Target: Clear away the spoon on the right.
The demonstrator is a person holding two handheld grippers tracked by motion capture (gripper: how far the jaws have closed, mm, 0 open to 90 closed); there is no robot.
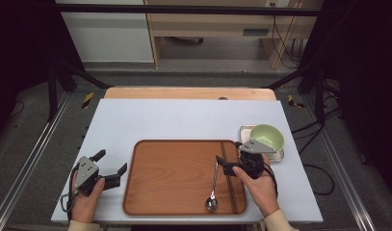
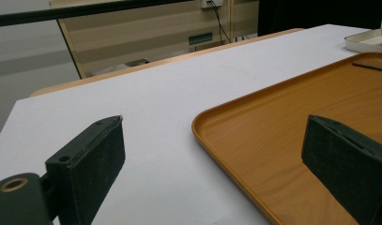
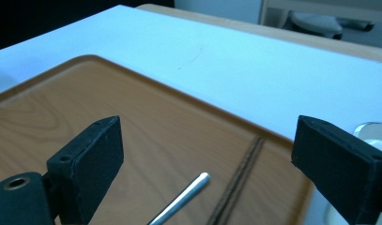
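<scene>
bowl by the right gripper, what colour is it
Pale green; the bowl shows best in the high view, sitting on a small metal tray.

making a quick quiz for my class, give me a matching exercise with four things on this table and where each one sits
Things:
1. silver metal spoon
2. pale green round bowl
3. dark wooden chopsticks
4. left claw

Places:
A. on the small metal tray at the table's right
B. left of the brown wooden tray, open
C. on the wooden tray, round end toward the person
D. along the wooden tray's right edge

Pairs: 1-C, 2-A, 3-D, 4-B
</scene>
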